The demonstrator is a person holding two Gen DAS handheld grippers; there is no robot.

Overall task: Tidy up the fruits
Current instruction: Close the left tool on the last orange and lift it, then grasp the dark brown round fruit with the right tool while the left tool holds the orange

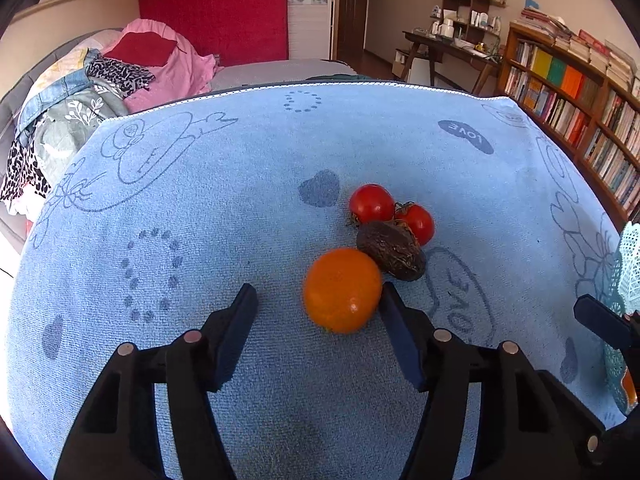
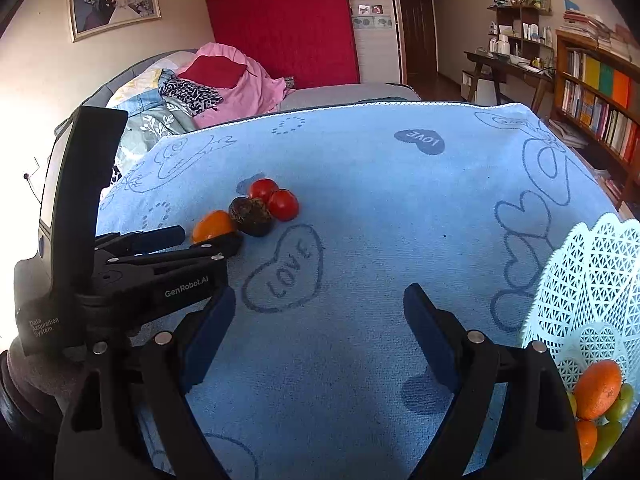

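Observation:
An orange point(image 1: 342, 290) lies on the blue towel point(image 1: 240, 184) between the fingertips of my open left gripper point(image 1: 318, 298), close to the right finger. Behind it a dark avocado point(image 1: 392, 250) touches two red tomatoes point(image 1: 372, 203) point(image 1: 418, 222). In the right wrist view the same orange point(image 2: 212, 225), avocado point(image 2: 251, 216) and tomatoes point(image 2: 274, 198) lie at the left, with the left gripper point(image 2: 208, 240) around the orange. My right gripper point(image 2: 320, 300) is open and empty above the towel. A white lattice basket point(image 2: 592, 280) at the right holds oranges point(image 2: 598, 388) and green fruit point(image 2: 620, 402).
The towel covers a table; its far edge point(image 1: 320, 85) borders a bed with piled clothes point(image 1: 120, 76). A bookshelf point(image 1: 580, 100) and a desk point(image 1: 448, 48) stand at the right. The basket's edge point(image 1: 628, 264) shows at the right of the left wrist view.

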